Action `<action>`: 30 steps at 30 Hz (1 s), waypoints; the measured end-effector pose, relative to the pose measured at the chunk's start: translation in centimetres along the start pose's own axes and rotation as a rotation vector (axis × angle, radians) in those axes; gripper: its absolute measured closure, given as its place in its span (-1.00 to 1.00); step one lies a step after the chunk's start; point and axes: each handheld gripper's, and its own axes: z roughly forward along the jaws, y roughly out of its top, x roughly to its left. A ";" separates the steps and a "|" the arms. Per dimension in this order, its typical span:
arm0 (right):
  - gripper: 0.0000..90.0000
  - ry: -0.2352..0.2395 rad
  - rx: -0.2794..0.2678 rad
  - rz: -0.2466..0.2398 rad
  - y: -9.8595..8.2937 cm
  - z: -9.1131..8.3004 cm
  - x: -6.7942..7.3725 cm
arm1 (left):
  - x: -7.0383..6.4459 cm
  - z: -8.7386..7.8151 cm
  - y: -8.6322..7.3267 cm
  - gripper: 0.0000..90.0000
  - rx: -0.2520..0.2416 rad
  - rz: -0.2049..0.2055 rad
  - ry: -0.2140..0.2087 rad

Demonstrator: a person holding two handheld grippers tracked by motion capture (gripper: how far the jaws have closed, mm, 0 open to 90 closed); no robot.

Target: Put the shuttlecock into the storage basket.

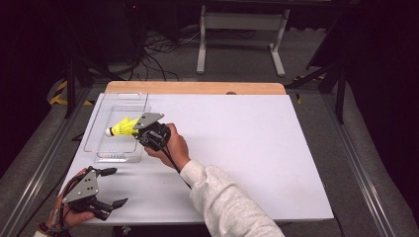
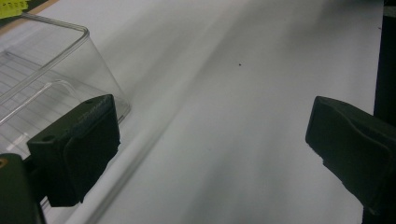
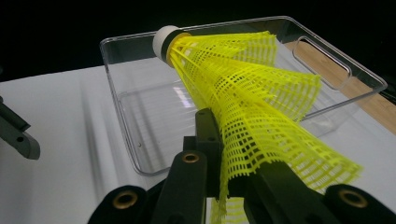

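Note:
A yellow mesh shuttlecock (image 1: 121, 128) with a white cork tip hangs over the clear plastic bin (image 1: 118, 150) at the table's left. My right gripper (image 1: 137, 130) is shut on its skirt, cork pointing left. In the right gripper view the jaws (image 3: 223, 144) pinch the shuttlecock (image 3: 243, 93) at its wide end, above the near wall of the bin (image 3: 140, 158), which holds nothing else. My left gripper (image 1: 114, 186) rests near the front left corner, open and holding nothing. In its own view the left gripper (image 2: 212, 140) has its jaws wide apart, beside a corner of the bin (image 2: 70, 56).
The white tabletop (image 1: 237, 148) stretches to the right of the bin. A wooden strip (image 1: 197, 88) runs along the far edge. Beyond it stand a white frame (image 1: 242, 29) and floor cables (image 1: 153, 54). The left gripper's tip (image 3: 18, 135) shows left of the bin.

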 end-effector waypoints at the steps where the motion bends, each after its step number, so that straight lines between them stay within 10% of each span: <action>1: 0.97 0.002 0.004 -0.005 0.1 0.1 0.0 | 0.0 0.0 0.0 -0.91 0.000 0.001 0.000; 30: 0.97 0.066 0.079 -0.051 2.5 3.7 1.8 | -0.1 -0.2 0.1 -0.91 -0.012 0.007 -0.001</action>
